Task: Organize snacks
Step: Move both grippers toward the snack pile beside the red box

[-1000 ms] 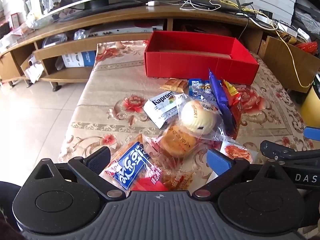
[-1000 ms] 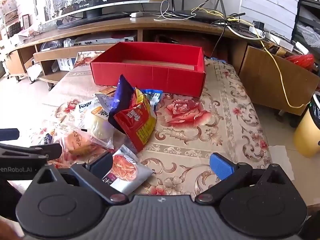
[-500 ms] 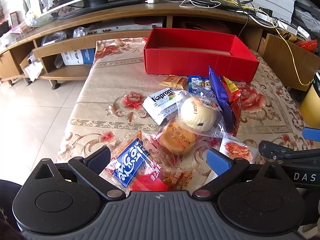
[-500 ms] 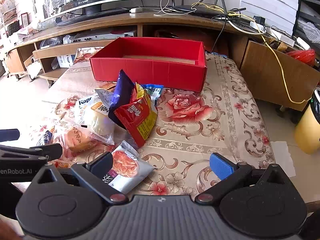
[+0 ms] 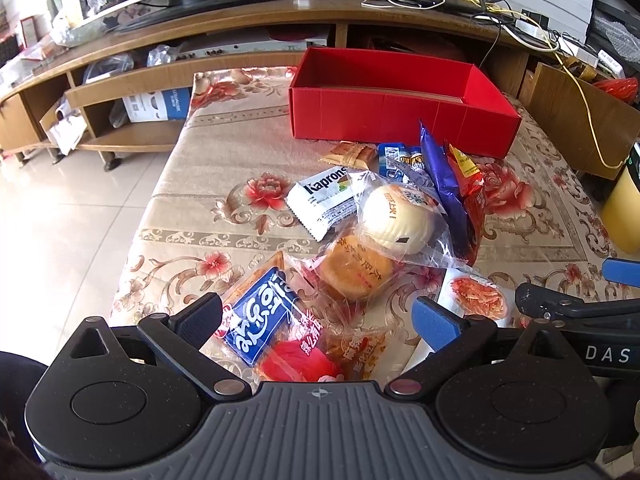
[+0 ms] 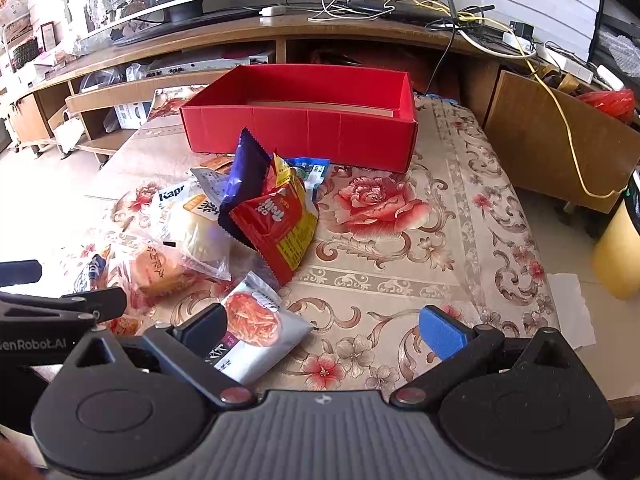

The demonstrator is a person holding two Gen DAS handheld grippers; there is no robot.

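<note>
An empty red box point(image 5: 404, 98) point(image 6: 304, 116) stands at the far end of the floral cloth. In front of it lies a heap of snacks: a white Kaprons pack point(image 5: 324, 200), a white bun in clear wrap point(image 5: 398, 216), an orange cake point(image 5: 356, 270), a purple and a red bag point(image 6: 276, 216), and a silver pack point(image 6: 252, 332). My left gripper point(image 5: 316, 318) is open above a blue-labelled pack point(image 5: 260, 320). My right gripper point(image 6: 322, 326) is open, its left finger over the silver pack.
A long wooden TV stand point(image 5: 240, 28) with a screen, cables and shelves runs behind the table. A wooden panel point(image 6: 552, 136) and a yellow bin point(image 6: 618, 248) stand at the right. Tiled floor point(image 5: 60, 208) lies to the left.
Both grippers have drifted slightly forward and lower toward the snack heap. Nothing was taken hold of and the snacks lie as before.
</note>
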